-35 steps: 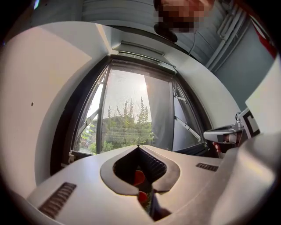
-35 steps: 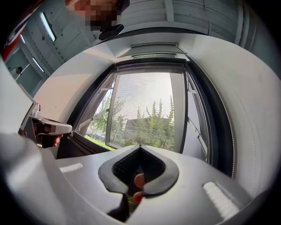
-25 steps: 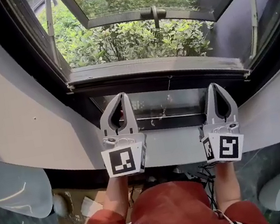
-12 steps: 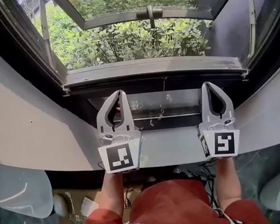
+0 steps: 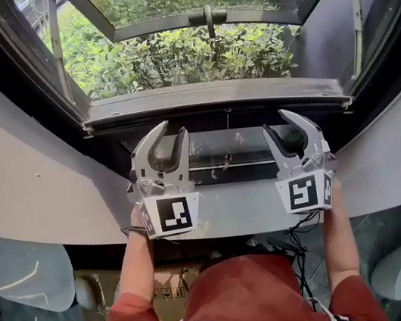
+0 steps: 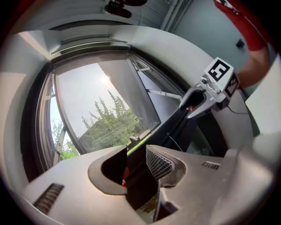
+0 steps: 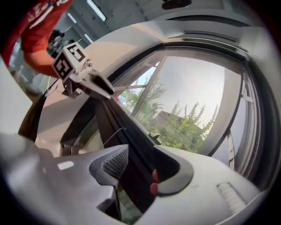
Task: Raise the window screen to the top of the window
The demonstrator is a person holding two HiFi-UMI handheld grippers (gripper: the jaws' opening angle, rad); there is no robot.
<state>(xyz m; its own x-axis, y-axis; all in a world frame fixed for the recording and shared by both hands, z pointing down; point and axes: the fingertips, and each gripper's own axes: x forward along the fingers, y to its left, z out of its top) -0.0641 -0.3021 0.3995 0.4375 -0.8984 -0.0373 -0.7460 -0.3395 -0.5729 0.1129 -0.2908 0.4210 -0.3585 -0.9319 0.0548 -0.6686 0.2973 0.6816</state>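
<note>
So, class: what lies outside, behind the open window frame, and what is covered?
Dense green shrubs fill the view behind the window frame, with the swung-out sash projecting over them. Whatever lies under the shrubs is covered by their foliage.

Right gripper (image 7: 134,169), jaws just opened, astride the dark window rail (image 7: 120,127); left gripper (image 7: 105,88) farther along it

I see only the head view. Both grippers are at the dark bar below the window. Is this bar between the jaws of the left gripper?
Observer: Yes. In the left gripper view the dark bar runs through the gap of the left gripper. Its jaws have just been opening, and no pad presses on it.
Operator: And the right gripper?
Observer: The same. The right gripper has just been opening its jaws; the bar is between them, not gripped.
</note>
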